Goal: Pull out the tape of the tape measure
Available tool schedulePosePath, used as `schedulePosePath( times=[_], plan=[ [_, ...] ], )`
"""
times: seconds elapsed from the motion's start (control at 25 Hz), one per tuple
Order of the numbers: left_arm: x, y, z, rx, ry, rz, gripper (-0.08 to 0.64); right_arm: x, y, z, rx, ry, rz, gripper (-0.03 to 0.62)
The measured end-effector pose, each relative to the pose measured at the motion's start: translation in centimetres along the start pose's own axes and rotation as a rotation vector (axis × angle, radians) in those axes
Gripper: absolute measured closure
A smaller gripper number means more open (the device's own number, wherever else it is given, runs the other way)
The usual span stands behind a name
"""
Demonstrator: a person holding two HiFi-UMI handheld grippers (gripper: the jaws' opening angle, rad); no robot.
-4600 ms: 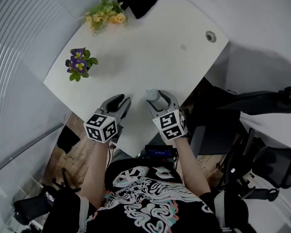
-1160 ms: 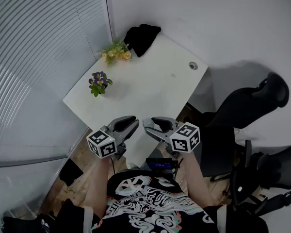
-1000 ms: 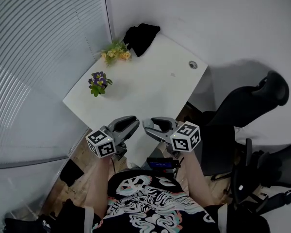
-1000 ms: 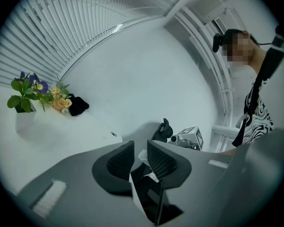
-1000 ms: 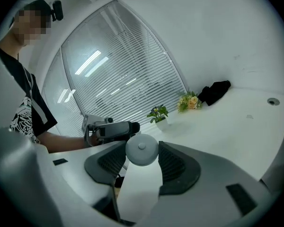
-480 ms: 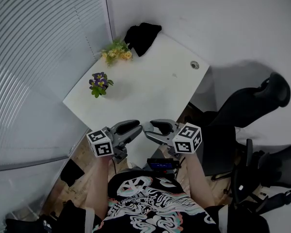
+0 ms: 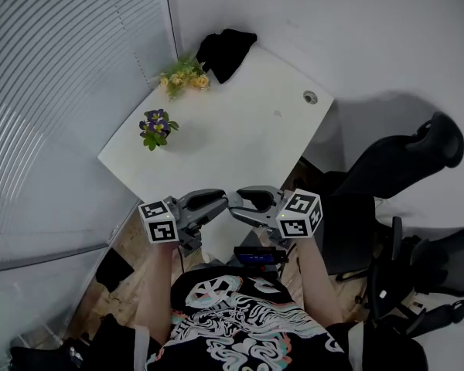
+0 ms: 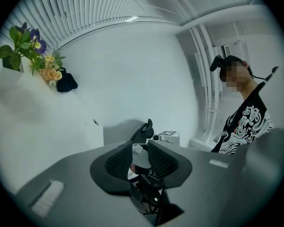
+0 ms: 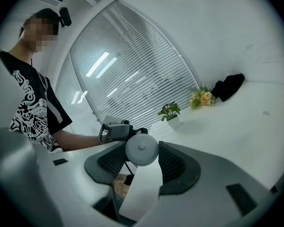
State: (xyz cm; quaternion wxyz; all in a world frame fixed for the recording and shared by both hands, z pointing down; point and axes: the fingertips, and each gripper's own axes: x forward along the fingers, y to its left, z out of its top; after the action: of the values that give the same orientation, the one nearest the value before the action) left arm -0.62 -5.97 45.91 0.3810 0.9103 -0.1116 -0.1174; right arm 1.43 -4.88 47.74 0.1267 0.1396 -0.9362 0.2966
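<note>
The tape measure point(image 9: 141, 149), a round grey disc, sits clamped between the pads of the right gripper point(image 7: 237, 199), near their tips, and we see a white strip point(image 9: 141, 188) running from under it back toward that gripper's body. Tip to tip with it we find the left gripper point(image 8: 139, 144). Its jaws have just been closing and now stand narrow, pressed on the disc's near edge, where a white tab point(image 8: 137, 149) shows between them. Beyond both grippers' tips we see the white table point(image 7: 240, 130), and the potted purple flowers point(image 9: 170, 111) stand well ahead of the right jaws.
</note>
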Motion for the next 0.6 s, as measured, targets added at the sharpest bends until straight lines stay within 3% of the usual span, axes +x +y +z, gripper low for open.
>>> schedulePosePath(
  times=[0.6],
  plan=[
    [-0.02,-0.26,0.12,0.12,0.041,0.023,0.495,0.06,-0.09,-0.11,0.052,-0.004,0.002,0.374]
  ],
)
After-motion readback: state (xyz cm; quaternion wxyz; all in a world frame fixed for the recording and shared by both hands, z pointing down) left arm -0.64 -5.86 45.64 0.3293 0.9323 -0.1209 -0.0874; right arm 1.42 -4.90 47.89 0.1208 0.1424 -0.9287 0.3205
